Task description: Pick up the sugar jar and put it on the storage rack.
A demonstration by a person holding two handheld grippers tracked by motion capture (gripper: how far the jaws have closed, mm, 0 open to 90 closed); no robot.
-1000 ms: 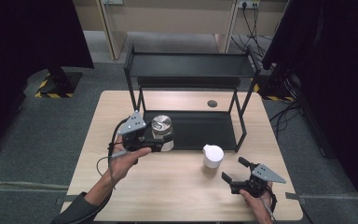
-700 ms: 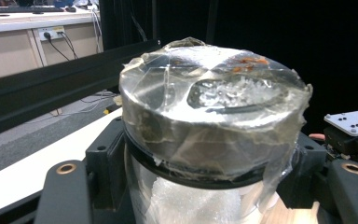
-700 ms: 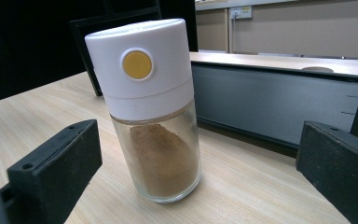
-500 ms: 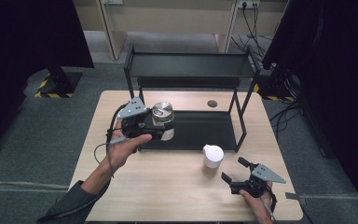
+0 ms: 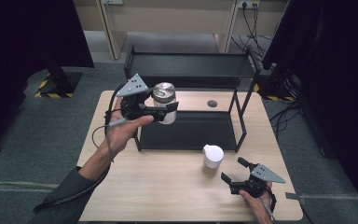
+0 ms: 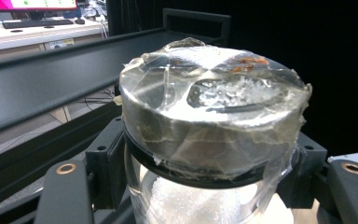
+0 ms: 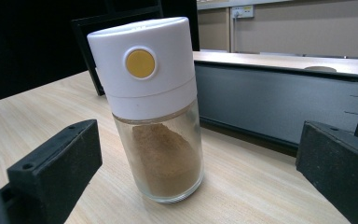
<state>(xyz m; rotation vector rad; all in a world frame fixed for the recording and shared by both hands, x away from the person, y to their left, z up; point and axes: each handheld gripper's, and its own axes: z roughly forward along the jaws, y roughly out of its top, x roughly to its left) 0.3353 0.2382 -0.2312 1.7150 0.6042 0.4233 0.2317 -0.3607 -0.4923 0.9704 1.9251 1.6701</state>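
- Nearest you, at the table's front right, your right gripper (image 5: pixel 235 179) rests low with its jaws spread wide and nothing between them.
- Just beyond those jaws stands a spice shaker (image 7: pixel 151 105) with a white cap and brown powder inside. It is upright on the wooden table (image 5: pixel 168 196), near the jaws but not touching them.
- Farther back on the left, your left gripper (image 5: pixel 161 112) is clamped around a glass jar (image 5: pixel 164 100), gripping it just under its lid.
- The jar's lid (image 6: pixel 212 107) is wrapped in clear film, and white grains show through the glass below.
- A second ago the jar was low, close above the tabletop in front of the rack. Now it is raised and carried back, level with the left front edge of the black rack (image 5: pixel 191 70).
- That lift suggests the jar is on its way to a shelf. It is not yet set down, so the placing remains.
- The lower shelf (image 5: pixel 191 133) lies open just beside and below the jar.
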